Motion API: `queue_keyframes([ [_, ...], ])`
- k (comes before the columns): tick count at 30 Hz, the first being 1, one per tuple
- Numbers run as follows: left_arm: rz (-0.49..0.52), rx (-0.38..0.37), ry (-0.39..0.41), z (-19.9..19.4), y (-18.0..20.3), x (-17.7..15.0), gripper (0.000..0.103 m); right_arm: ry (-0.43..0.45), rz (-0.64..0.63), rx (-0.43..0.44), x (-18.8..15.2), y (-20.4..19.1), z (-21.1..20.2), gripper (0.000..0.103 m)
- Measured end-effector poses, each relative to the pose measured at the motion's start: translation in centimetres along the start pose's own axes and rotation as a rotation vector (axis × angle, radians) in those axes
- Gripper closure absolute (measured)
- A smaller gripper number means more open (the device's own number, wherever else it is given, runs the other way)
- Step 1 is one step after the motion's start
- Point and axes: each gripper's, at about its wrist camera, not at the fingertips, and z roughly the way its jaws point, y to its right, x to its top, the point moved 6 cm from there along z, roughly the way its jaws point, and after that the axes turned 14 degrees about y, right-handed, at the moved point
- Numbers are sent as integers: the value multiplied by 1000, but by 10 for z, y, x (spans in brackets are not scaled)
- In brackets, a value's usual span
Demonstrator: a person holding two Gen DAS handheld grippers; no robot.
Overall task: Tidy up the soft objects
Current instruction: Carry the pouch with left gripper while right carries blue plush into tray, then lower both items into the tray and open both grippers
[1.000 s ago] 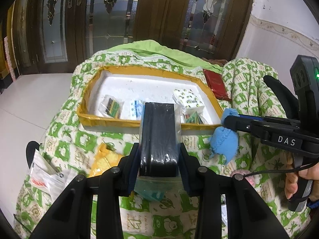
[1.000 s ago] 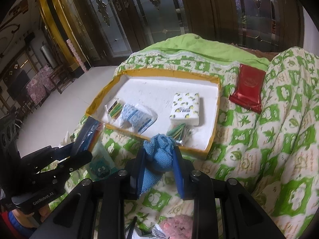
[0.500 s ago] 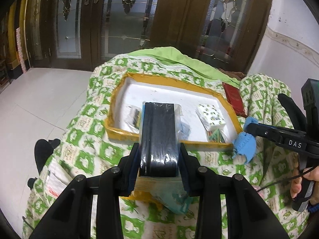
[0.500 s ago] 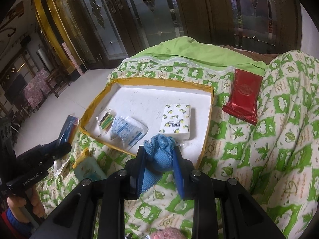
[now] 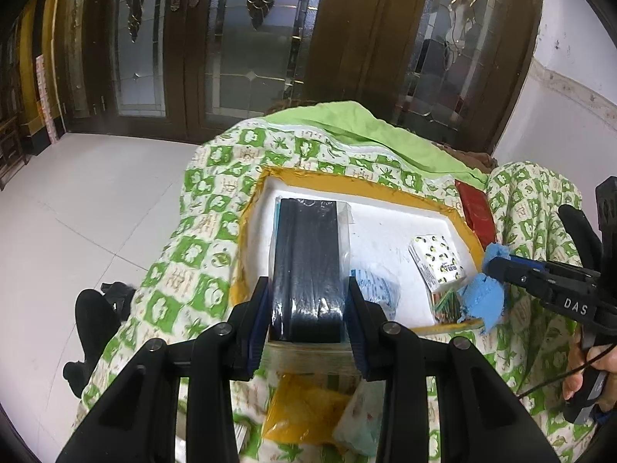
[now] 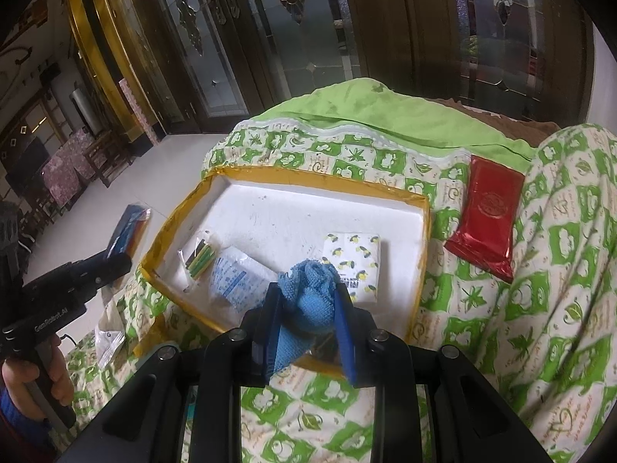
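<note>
Dark wooden doors with patterned glass behind, pale tiled floor, and a green-and-white patterned quilt (image 6: 482, 308) covering the furniture everything sits on.

White foam tray (image 6: 293, 208) with yellow-taped rim lies on the quilt. Inside it: lemon-print tissue pack (image 6: 353, 258), clear packet with blue print (image 6: 231, 281), small bag of coloured sticks (image 6: 200, 258). Red foil pouch (image 6: 488, 218) on the quilt just right of the tray, outside it.

Left hand-held gripper (image 5: 308, 308): jaws partly closed, clamped on a black folded item in clear plastic wrap (image 5: 308, 266). Item stands on end between the pads, held above the tray's near-left part. Yellow packet (image 5: 304, 413) and a pale packet (image 5: 358, 424) lie on the quilt under the gripper.

Right hand-held gripper (image 6: 308, 308): jaws narrow, pinching a bunched blue knitted cloth (image 6: 308, 305). Cloth sits over the tray's near rim, in front of the tissue pack.

Person's hands visible on both handles at frame edges.
</note>
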Motion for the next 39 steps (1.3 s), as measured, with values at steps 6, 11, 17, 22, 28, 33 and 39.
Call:
queue_keyframes([
  [6,-5,-41,-43,31,11,-2,67,-17,-6,-4,-1,-3,17,75],
  [11,-18,-67,-79,53,17,-9,67,-30,-16,-11,-3,-3,29,75],
  [17,-50,-88,-118,73,16,-17,67,-46,-4,-9,-5,-2,41,75],
  [22,-82,-92,-144,83,12,-25,67,-65,-12,-4,-9,-3,54,75],
  [28,-39,-45,-158,84,6,-26,67,-80,-33,23,-16,-11,63,75],
  [33,26,11,-190,87,0,-31,67,-84,-24,30,-19,-12,68,75],
  [39,97,40,-204,88,5,-33,67,-106,-7,49,-27,-14,73,74],
])
